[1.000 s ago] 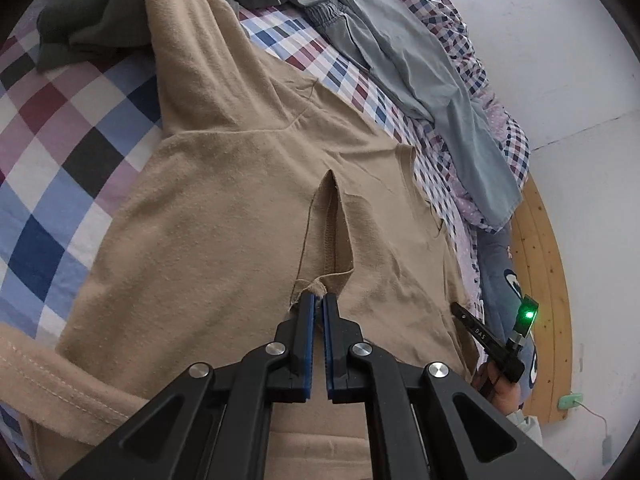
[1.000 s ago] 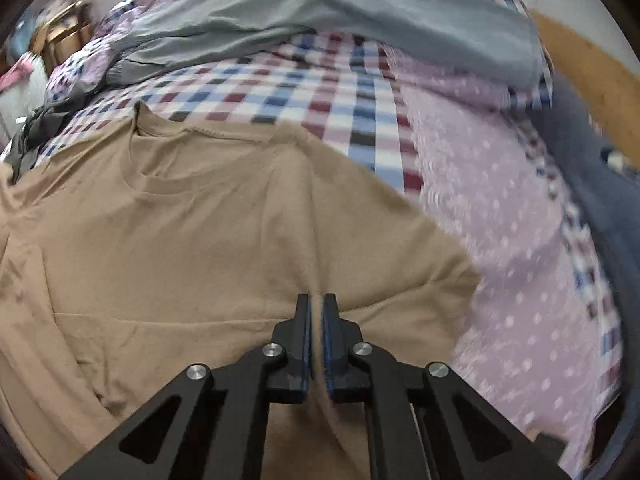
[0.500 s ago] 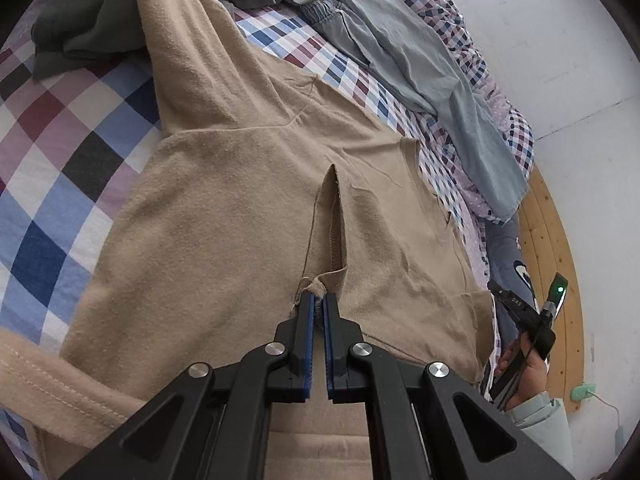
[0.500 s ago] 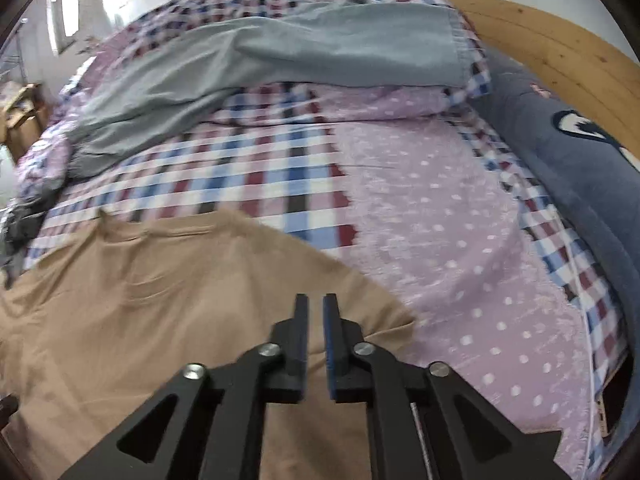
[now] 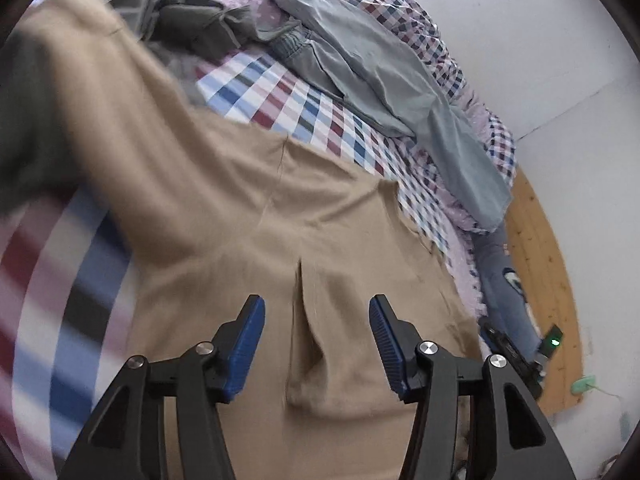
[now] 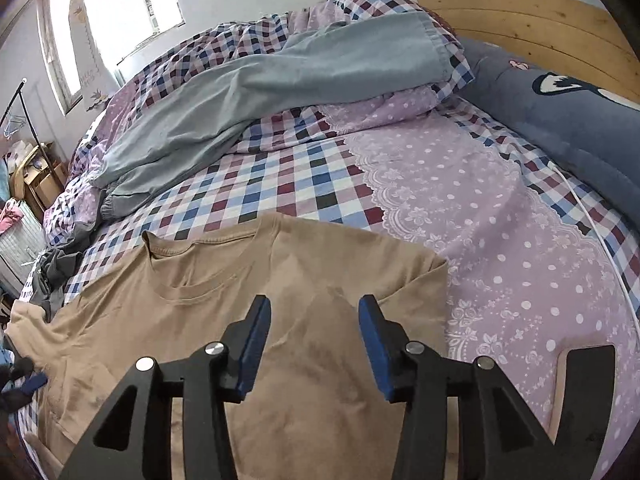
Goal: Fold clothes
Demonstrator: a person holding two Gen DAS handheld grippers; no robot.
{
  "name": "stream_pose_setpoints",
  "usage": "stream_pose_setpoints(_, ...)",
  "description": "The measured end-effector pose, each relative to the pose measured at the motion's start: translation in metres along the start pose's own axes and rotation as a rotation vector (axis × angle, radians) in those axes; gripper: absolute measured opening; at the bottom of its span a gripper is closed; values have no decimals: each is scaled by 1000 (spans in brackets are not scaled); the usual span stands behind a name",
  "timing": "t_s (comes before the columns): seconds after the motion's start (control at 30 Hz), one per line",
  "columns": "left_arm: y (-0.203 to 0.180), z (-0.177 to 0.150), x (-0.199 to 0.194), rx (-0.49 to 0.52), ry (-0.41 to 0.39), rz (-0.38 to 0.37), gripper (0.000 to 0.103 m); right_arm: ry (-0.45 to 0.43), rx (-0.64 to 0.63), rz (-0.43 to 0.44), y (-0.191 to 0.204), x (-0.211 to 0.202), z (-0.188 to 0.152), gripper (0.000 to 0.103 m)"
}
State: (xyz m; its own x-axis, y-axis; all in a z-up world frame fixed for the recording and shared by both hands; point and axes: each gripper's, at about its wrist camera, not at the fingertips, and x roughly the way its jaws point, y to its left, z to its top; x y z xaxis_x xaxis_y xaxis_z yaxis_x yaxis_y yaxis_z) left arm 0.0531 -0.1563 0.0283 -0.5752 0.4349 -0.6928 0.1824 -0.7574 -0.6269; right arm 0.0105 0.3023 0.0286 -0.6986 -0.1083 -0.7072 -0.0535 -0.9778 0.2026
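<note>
Left gripper (image 5: 316, 312): jaws apart, nothing held, over a raised pleat in the tan shirt (image 5: 224, 208) | right gripper (image 6: 314, 312): jaws apart, empty, below the collar (image 6: 200, 256) | shirt: spread on the bed (image 6: 500, 248), collar toward the headboard | handling: judged soft, light, limp; best pinched at a hem or sleeve edge.

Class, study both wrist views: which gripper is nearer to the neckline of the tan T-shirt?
Right. The right gripper hovers over the tan T-shirt just short of its neckline; the left gripper sits over a fabric ridge, neckline unseen there.
</note>
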Motion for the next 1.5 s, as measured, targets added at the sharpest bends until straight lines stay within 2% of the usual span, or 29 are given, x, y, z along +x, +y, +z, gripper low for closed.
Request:
stream_pose_setpoints(0.1, -3, 7, 24, 22, 61, 3, 57, 0, -3, 11, -1, 3, 2, 49)
stream_pose_setpoints(0.17, -13, 8, 33, 79, 65, 23, 57, -2, -15, 23, 0, 3, 4, 49)
stream_pose_setpoints(0.2, -17, 9, 37, 99, 63, 30, 53, -4, -22, 30, 1, 2, 5, 49)
stream_pose_setpoints(0.27, -19, 10, 43, 111, 70, 46, 27, -4, -32, 46, 1, 2, 7, 49)
stream_pose_setpoints(0.3, -19, 11, 47, 116, 79, 62, 8, -2, -36, 54, 1, 2, 8, 49)
stream_pose_setpoints(0.33, -18, 10, 51, 118, 86, 73, 5, 7, -41, 66, 1, 3, 9, 49)
stream_pose_setpoints(0.6, -19, 10, 48, 126, 26, 41, 3, 97, -91, 68, -5, 20, 8, 49)
stream_pose_setpoints(0.7, -18, 11, 47, 116, 19, 38, 3, 122, -110, 30, -7, 29, 7, 48)
stream_pose_setpoints(0.77, -16, 12, 48, 109, 17, 39, 3, 136, -115, 18, -8, 35, 6, 37)
stream_pose_setpoints(0.8, -15, 12, 49, 105, 16, 39, 3, 142, -119, 15, -9, 37, 6, 7)
stream_pose_setpoints(0.83, -14, 12, 49, 100, 15, 39, 3, 145, -127, 8, -8, 38, 6, 3)
stream_pose_setpoints(0.97, -13, 16, 46, 78, -7, 18, 3, 69, -181, 3, 4, 22, 13, 3)
stream_pose_setpoints(1.1, -14, 17, 41, 73, -43, -2, 3, -35, -175, -17, 7, 3, 20, 3)
stream_pose_setpoints(1.37, -14, 18, 36, 72, -68, -7, 2, -12, -63, 48, -15, 9, 20, 4)
stream_pose_setpoints(1.5, -13, 17, 40, 70, -53, 3, 2, 4, 11, 104, -30, 12, 20, 10)
